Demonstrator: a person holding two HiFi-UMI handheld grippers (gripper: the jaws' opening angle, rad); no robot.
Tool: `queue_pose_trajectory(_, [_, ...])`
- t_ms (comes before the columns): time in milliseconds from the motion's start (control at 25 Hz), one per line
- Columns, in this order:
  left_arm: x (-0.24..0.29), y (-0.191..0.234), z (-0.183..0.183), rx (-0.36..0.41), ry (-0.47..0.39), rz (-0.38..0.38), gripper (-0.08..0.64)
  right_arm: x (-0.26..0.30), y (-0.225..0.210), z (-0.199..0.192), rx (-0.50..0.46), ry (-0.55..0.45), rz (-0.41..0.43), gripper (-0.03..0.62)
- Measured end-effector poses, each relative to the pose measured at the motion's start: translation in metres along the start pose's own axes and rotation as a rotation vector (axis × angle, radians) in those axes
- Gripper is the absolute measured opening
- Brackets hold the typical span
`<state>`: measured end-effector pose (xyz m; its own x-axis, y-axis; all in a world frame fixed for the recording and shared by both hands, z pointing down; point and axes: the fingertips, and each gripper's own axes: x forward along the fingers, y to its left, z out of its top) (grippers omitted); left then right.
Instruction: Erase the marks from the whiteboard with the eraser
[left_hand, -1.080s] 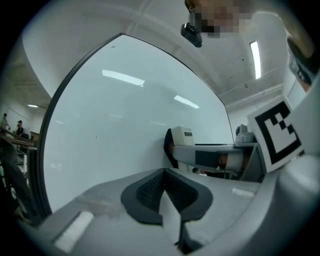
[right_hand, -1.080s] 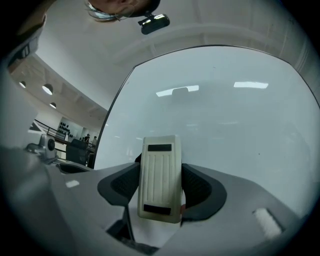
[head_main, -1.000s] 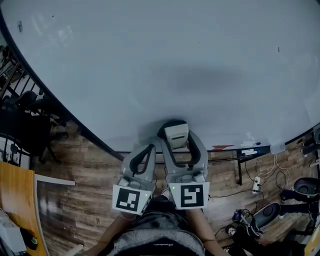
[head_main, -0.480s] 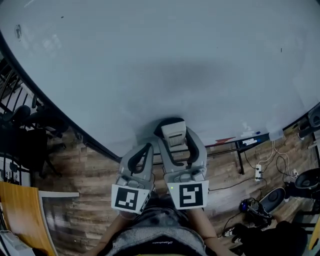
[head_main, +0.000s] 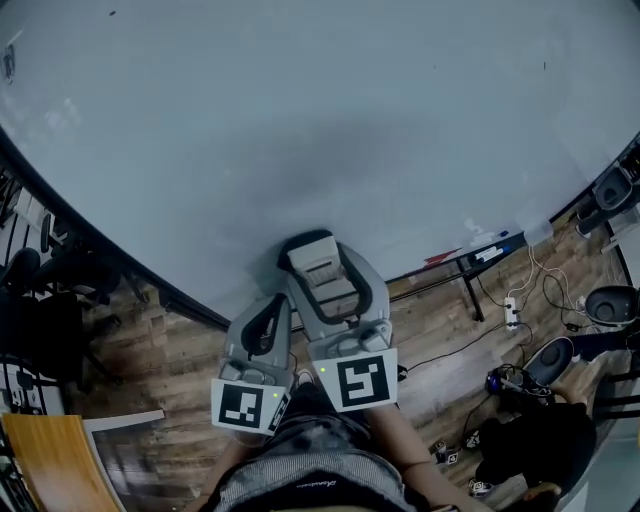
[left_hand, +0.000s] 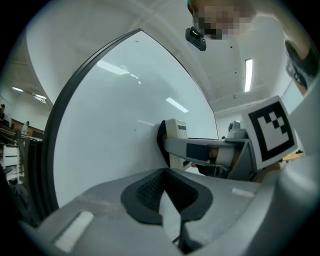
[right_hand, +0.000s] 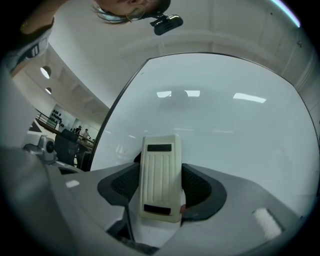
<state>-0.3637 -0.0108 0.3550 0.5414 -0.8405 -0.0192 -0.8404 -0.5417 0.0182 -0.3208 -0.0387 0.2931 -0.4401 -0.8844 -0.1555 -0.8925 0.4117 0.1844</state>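
Note:
A big whiteboard (head_main: 330, 120) fills the upper head view, and I see no marks on it beyond a few tiny specks. My right gripper (head_main: 318, 268) is shut on a cream ribbed eraser (head_main: 310, 260), whose black felt presses against the lower part of the board. The right gripper view shows the eraser (right_hand: 160, 177) clamped between both jaws, board (right_hand: 225, 130) behind it. My left gripper (head_main: 258, 325) hangs lower and to the left, off the board, jaws closed with nothing in them. The left gripper view shows the eraser (left_hand: 176, 130) touching the board (left_hand: 115, 135).
A black frame (head_main: 120, 265) edges the board. At the lower right a tray (head_main: 480, 252) holds markers. Wooden floor (head_main: 150, 360) lies below, with cables, a power strip (head_main: 512, 303) and bags at right, dark chairs (head_main: 40, 290) at left.
The right gripper and eraser have slid left along the lower board, about 35 pixels, and tilted left. The left gripper followed. The head view swung, shifting the tray and floor clutter.

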Motion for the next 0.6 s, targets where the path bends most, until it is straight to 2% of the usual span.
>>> queue_pose_trajectory(240, [0.005,-0.006,-0.005,-0.004,0.004,-0.056,0.003,-0.001,0.001,0.004,0.000,-0.028,-0.018,0.264])
queue_pose_trajectory(360, [0.006,-0.008,-0.007,-0.008,0.013,-0.078,0.003,-0.003,0.008,0.002,0.001,-0.008,-0.020,0.265])
queue_pose_trajectory(600, [0.029,-0.025,-0.005,0.000,0.017,-0.085,0.003,-0.006,-0.012,0.004,-0.007,-0.017,-0.020,0.265])
